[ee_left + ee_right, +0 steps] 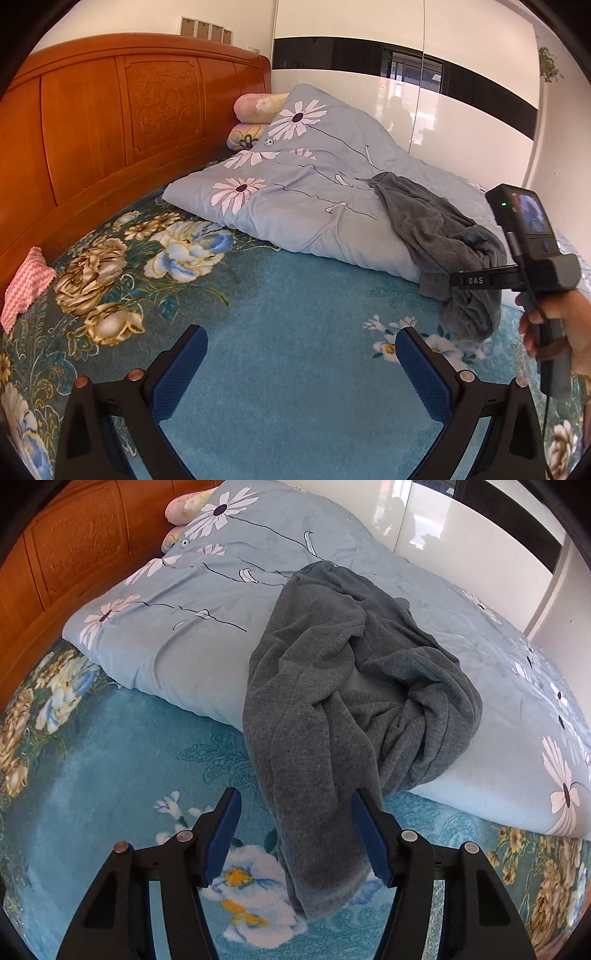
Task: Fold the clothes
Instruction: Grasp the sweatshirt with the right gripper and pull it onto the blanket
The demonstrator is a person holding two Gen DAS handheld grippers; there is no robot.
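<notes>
A: Where is the garment?
B: The grey garment (332, 686) lies crumpled on the quilt (177, 638), and one limp end hangs off the quilt's near edge onto the bed's blue floral cover (110, 753).

A: And the right claw?
B: The right claw (295, 834) stands wide, straddling that hanging end. The fabric fills the gap between the blue pads (369, 834); it runs close against the right pad and sits apart from the left one. It grips nothing.

A: The left one?
B: The left claw (301, 373) is also wide and empty, over bare cover in front of the quilt, well apart from the garment (439, 229). From there the right claw's body shows at the garment's near end, with a hand (561, 332) on its handle.

A: What surrounds the quilt?
B: Two rolled pillows (255, 110) lie behind its far corner, against the wooden headboard (122, 110). A pink zigzag cloth (26, 291) lies far left of it, at the headboard's foot. A glossy white wardrobe (461, 122) rises beyond the quilt.
</notes>
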